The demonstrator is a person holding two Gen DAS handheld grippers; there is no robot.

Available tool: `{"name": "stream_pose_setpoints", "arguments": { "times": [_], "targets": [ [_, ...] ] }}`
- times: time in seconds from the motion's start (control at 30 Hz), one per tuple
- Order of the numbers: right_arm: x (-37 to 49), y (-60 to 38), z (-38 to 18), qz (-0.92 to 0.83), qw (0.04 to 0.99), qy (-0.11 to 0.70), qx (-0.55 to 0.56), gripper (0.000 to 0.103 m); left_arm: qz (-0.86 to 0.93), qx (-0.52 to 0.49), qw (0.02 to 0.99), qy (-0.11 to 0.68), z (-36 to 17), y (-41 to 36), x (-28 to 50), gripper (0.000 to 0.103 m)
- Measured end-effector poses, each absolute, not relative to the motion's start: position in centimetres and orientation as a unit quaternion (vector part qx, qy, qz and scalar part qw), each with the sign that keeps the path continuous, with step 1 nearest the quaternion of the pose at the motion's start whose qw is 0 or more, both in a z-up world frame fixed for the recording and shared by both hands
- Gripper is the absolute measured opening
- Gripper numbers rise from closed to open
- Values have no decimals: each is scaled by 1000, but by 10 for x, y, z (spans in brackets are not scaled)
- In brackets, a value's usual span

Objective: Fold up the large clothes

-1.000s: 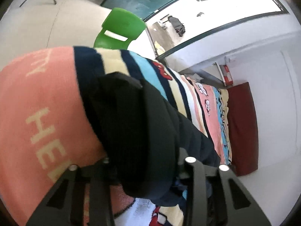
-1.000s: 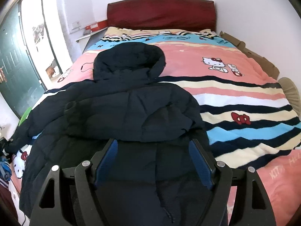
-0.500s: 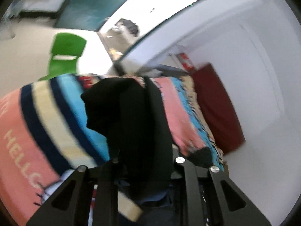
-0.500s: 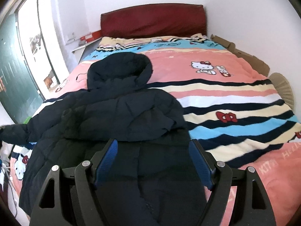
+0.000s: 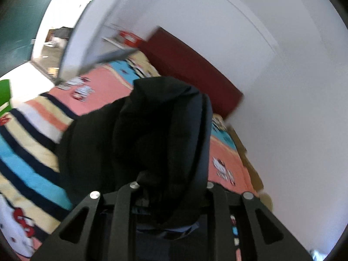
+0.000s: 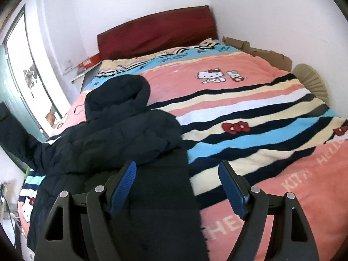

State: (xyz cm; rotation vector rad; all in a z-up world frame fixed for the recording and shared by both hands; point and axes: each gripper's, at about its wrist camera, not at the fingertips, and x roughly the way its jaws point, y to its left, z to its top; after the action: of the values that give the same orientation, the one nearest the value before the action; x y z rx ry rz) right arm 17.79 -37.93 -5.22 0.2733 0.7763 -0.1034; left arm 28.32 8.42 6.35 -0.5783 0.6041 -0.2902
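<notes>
A dark navy hooded puffer jacket (image 6: 121,130) lies spread on the left half of the bed, hood (image 6: 121,93) toward the headboard. My left gripper (image 5: 169,187) is shut on one jacket sleeve (image 5: 161,130), which bulges up between its fingers and hides the tips. In the right wrist view that sleeve (image 6: 13,134) is raised off the bed at the far left. My right gripper (image 6: 177,182) stands open over the jacket's lower right edge, with its blue pads (image 6: 124,184) apart and not pressing on anything.
The bed wears a striped pink, blue and cream cartoon-cat blanket (image 6: 250,113) and has a dark red headboard (image 6: 156,32). Flattened cardboard (image 6: 261,52) and a round fan (image 6: 311,80) line the right wall. A green chair (image 5: 4,95) and a doorway are at the bed's left.
My left gripper has risen and rolled with the sleeve in it, now facing the headboard. The sleeve has come up off the bed. My right gripper has shifted right along the jacket's lower edge.
</notes>
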Motion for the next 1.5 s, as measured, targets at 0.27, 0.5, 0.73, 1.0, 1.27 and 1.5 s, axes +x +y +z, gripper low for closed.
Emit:
{"name": "stream_pose_setpoints", "arguments": {
  "times": [0.27,0.5,0.73,1.0,1.27,1.5],
  "targets": [
    [165,-419,-56,-75,915,366,155,78,-203,-209,885,363,23,-72,311,20],
    [163,-441,-72,-86,909,371,172,78,-202,-124,864,443,-61,-170,314,20],
    [168,-441,-94,-83,900,389,179,78,-180,-59,852,487,-127,-212,315,31],
    [165,-436,-92,-84,900,388,177,78,-223,-56,847,479,-111,-209,298,59],
    [167,-402,-65,-58,911,384,140,78,-247,-49,874,416,-41,-184,287,59],
    [203,-337,-47,0,918,386,97,78,-140,-25,907,396,-27,-67,322,59]
  ]
}}
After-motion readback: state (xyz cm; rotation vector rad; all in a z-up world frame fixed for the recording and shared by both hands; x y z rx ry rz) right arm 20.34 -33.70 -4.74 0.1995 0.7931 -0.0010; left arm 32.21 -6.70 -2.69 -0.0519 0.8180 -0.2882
